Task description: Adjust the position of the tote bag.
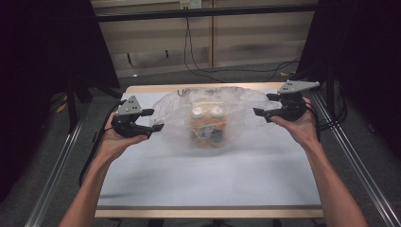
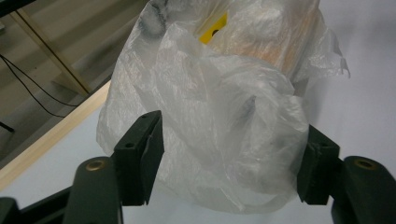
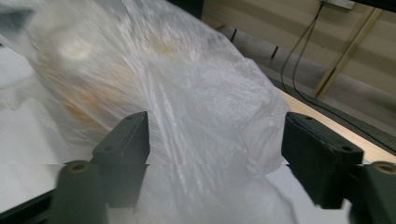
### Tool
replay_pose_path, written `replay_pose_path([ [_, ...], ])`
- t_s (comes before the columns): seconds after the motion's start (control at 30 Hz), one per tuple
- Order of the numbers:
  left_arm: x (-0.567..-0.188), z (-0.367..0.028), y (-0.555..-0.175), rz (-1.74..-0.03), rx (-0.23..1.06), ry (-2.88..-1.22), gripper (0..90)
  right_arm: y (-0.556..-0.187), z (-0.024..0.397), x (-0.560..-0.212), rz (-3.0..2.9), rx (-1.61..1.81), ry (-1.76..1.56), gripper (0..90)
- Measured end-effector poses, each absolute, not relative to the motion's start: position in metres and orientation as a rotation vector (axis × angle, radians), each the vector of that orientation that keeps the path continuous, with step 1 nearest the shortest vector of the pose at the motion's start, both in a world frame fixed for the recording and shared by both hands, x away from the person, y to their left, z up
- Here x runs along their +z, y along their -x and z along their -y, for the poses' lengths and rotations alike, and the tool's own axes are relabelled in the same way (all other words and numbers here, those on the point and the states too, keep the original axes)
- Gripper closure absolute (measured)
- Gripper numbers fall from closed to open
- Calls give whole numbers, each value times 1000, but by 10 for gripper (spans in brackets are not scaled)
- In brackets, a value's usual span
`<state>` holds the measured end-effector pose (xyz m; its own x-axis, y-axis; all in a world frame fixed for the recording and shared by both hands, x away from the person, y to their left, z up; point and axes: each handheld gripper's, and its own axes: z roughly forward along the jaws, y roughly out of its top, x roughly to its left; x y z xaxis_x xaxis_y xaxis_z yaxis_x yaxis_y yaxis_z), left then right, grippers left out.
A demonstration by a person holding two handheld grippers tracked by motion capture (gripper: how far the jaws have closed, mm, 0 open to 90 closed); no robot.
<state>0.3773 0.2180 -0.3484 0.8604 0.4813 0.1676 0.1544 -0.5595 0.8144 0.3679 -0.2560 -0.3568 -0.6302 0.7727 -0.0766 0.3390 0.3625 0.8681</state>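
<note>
Both claws gape beside clear plastic bag (image 1: 208,111); no label legible.

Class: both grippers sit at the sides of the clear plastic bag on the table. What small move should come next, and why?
Probably draw both grippers back from the plastic bag. The left gripper and the right gripper stand open with loose film between their jaws, and the bag with its bottles rests on the table, so it looks set down.
</note>
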Motion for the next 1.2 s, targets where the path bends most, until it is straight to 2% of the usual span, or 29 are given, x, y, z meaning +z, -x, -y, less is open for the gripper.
replay_pose_path([
  [0.1, -348, -218, -381, -451, 480, -2144, 507, -374, 256, -356, -2119, 1271, -967, 442],
  [0.23, -348, -218, -388, -458, 469, -2138, 661, -382, 257, -349, -2097, 1359, -972, 576],
  [0.33, -351, -218, -394, -479, 454, -2135, 805, -387, 257, -347, -2086, 1421, -974, 745],
  [0.4, -353, -219, -400, -506, 449, -2136, 862, -393, 257, -347, -2070, 1450, -993, 868],
  [0.43, -355, -218, -403, -533, 468, -2135, 873, -396, 257, -348, -2070, 1463, -1014, 887],
  [0.67, -371, -217, -424, -644, 521, -2233, 884, -421, 254, -363, -2072, 1329, -1158, 900],
  [0.73, -380, -217, -431, -684, 500, -2232, 884, -427, 256, -370, -2072, 1309, -1195, 900],
  [0.93, -404, -209, -439, -698, 498, -2374, 887, -442, 255, -388, -2102, 1228, -1268, 900],
  [1.2, -438, -203, -436, -657, 380, -2573, 890, -446, 246, -417, -2248, 1087, -1272, 900],
])
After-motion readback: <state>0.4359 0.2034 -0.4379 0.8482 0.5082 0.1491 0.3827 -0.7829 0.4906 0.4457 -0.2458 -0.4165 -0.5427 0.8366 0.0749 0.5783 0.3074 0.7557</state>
